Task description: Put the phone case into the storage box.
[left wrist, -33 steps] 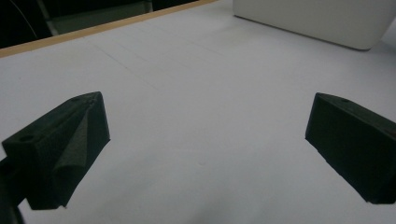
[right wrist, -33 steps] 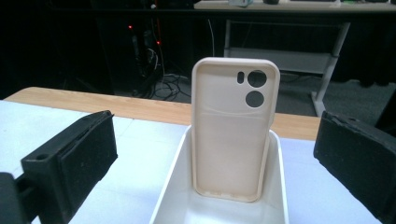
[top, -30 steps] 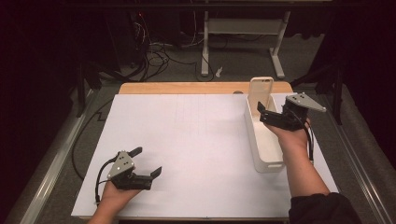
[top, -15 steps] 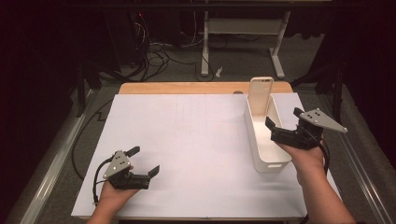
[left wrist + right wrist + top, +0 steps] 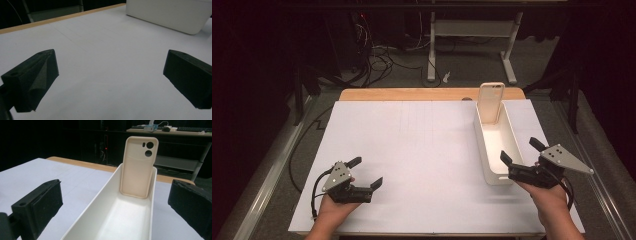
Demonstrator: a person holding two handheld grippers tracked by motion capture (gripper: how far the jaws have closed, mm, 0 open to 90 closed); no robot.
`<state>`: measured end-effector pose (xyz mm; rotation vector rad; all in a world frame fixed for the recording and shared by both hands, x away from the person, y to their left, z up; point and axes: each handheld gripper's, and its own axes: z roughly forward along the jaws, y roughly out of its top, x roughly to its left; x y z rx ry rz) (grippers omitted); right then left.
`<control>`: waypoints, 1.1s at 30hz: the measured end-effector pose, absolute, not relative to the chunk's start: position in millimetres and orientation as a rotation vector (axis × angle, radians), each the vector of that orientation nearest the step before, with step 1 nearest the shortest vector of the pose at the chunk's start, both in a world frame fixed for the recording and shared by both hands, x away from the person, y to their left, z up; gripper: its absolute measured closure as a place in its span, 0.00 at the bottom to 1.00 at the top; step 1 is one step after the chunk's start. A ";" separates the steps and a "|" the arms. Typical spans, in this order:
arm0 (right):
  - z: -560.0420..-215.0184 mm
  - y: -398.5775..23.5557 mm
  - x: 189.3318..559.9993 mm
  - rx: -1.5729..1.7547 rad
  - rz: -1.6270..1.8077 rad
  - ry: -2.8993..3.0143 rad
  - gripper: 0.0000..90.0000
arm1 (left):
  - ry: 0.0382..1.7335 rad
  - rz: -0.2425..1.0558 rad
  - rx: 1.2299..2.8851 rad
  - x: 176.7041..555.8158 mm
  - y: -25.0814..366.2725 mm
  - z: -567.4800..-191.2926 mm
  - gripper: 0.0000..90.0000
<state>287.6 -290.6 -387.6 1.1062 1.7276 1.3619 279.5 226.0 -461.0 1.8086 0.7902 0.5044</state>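
Observation:
A long white bin (image 5: 488, 150) (image 5: 92, 207) (image 5: 172, 15) lies on the white table sheet (image 5: 422, 150) at the right. A cream phone case (image 5: 490, 102) (image 5: 138, 167) stands upright against the bin's far end wall. My right gripper (image 5: 522, 156) (image 5: 115, 212) is open at the bin's near end, its jaws spread to either side of it, holding nothing. Near the front left edge my left gripper (image 5: 366, 172) (image 5: 110, 82) rests open over bare sheet, empty, pointing toward the bin.
A strip of wooden tabletop (image 5: 412, 94) shows beyond the sheet's far edge. Behind the table are cables on the floor (image 5: 377, 55) and a white desk frame (image 5: 472, 45). A metal rail (image 5: 267, 180) runs along the left side.
My right gripper has pulled back toward the person, from beside the bin's middle to its near end. The left gripper has barely shifted.

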 end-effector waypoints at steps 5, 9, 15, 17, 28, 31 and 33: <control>-398.3 -294.5 274.9 1.109 1.384 1.722 0.00 | 0.796 0.507 1.805 278.7 227.0 -460.6 0.01; -409.2 -300.0 262.6 1.096 1.389 1.707 0.00 | 0.797 0.510 1.802 277.9 227.3 -460.1 0.01; -419.4 -298.9 253.4 1.051 1.393 1.736 0.00 | 0.795 0.510 1.818 279.7 224.0 -461.0 0.01; -421.0 -297.9 252.3 1.041 1.382 1.743 0.00 | 0.793 0.513 1.816 279.5 223.6 -460.6 0.01; -419.2 -301.1 254.0 1.071 1.400 1.705 0.00 | 0.789 0.515 1.817 278.2 225.0 -459.8 0.01; -419.9 -300.1 254.5 1.066 1.394 1.713 0.00 | 0.789 0.517 1.814 278.2 225.2 -459.4 0.01; -421.0 -300.9 255.1 1.071 1.384 1.716 0.00 | 0.790 0.519 1.813 278.2 225.3 -459.3 0.01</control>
